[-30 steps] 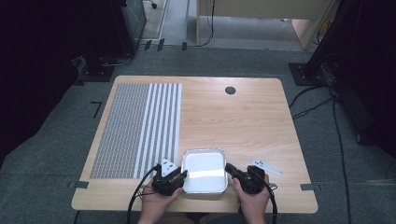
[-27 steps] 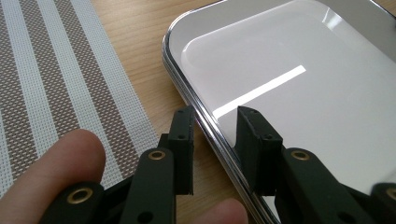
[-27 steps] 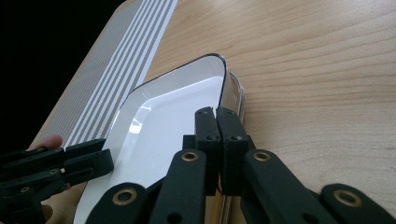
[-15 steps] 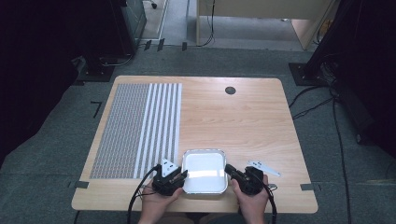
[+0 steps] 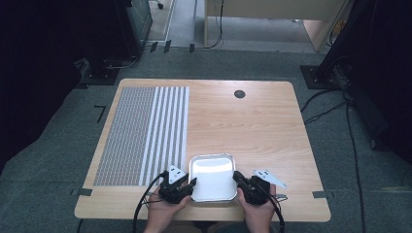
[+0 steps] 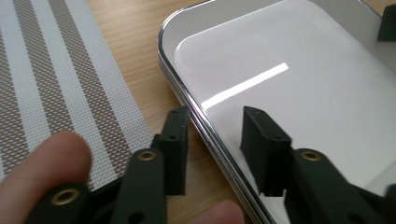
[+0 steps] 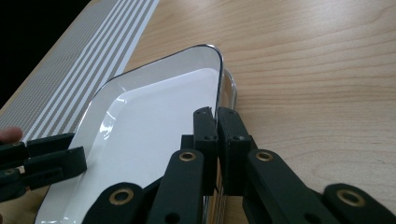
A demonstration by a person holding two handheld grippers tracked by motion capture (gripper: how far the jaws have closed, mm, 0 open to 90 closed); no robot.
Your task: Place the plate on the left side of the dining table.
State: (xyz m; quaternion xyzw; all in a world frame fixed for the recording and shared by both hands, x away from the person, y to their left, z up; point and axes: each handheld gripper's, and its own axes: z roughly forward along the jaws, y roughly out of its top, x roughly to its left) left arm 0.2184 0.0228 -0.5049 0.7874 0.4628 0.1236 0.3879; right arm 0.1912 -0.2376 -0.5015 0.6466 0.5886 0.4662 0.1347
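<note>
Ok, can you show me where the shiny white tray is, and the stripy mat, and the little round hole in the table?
white tray [image 5: 212,175], high view, on its bare inner floor.
stripy mat [image 5: 145,131], high view, on its middle.
round hole [image 5: 239,93], high view, on its dark centre.

Grey carpet floor [image 5: 58,160], black cables [image 5: 354,145], wooden desk [image 5: 262,12] beyond.

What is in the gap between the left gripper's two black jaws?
The white tray's shiny left rim, seen in the left gripper view; the left gripper straddles it, jaws apart.

Glossy white tray [image 5: 212,175] with polished metal rim; matt grained wooden table [image 5: 252,121]; coarse woven striped placemat [image 5: 145,131].
</note>
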